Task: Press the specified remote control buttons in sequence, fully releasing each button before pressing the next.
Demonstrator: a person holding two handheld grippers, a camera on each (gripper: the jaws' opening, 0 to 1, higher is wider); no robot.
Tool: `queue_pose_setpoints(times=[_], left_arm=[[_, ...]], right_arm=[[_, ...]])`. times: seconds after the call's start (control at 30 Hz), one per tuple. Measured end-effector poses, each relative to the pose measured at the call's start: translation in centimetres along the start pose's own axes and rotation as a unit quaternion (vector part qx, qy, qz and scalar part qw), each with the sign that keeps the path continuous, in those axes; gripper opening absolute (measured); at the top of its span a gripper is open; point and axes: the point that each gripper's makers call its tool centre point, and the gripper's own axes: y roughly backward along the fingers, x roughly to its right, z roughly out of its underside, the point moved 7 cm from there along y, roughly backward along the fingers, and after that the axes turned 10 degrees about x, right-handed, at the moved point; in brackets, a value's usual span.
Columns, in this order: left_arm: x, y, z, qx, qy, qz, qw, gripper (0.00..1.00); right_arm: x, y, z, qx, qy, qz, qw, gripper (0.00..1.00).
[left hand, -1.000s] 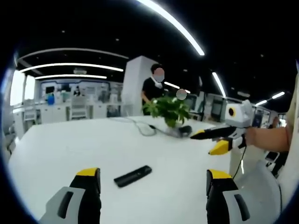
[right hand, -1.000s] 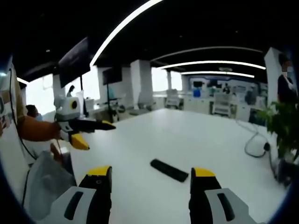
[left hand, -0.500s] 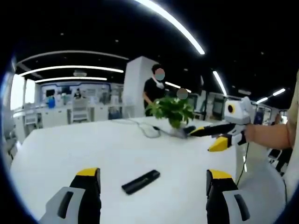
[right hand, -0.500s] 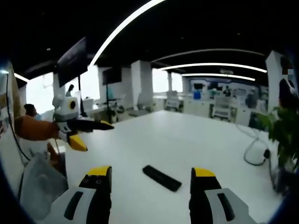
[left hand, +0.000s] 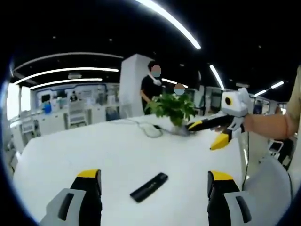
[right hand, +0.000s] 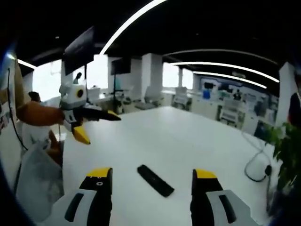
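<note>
The black remote [left hand: 149, 187] lies flat on the white table [left hand: 70, 150], untouched. Left gripper [left hand: 153, 181] and right gripper [right hand: 153, 179] hover above, jaws apart, empty. Approach seems underway; next, one tip must descend onto a button.

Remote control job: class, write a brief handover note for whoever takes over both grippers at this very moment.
Left gripper: open, holding nothing, above the table.
Right gripper: open, holding nothing, also in the air.
Remote control: lies flat on the white table, ahead of both grippers, untouched by either.
Potted plant and a cable sit at the table's far side.
Done: no press can be confirmed.
Left: probably lower a jaw tip to the first button, press, release fully, then continue.
</note>
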Motion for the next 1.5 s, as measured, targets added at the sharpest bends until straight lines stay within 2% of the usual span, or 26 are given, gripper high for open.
queue_pose_setpoints(times=[0.17, 0.37, 0.8, 1.1, 1.5], left_arm=[[-0.3, -0.7, -0.1, -0.010, -0.004, 0.012, 0.9999, 0.96], [-0.3, -1.5, 0.4, -0.037, -0.016, 0.038, 0.9985, 0.95], [-0.9, -3.0, 1.6, -0.079, -0.028, 0.070, 0.9940, 0.95], [-1.9, -4.4, 1.8, -0.088, -0.030, 0.078, 0.9926, 0.93], [-3.0, -5.8, 2.7, -0.120, -0.056, 0.099, 0.9863, 0.91]], right_arm=[[0.3, -0.6, -0.1, -0.014, 0.006, -0.014, 0.9998, 0.65], [0.6, -1.2, -0.1, -0.027, 0.017, -0.029, 0.9991, 0.65], [2.0, -2.6, 0.5, -0.053, 0.026, -0.046, 0.9972, 0.65], [2.3, -4.2, 0.8, -0.066, 0.037, -0.061, 0.9953, 0.65], [3.3, -5.8, 1.6, -0.079, 0.038, -0.076, 0.9932, 0.65]])
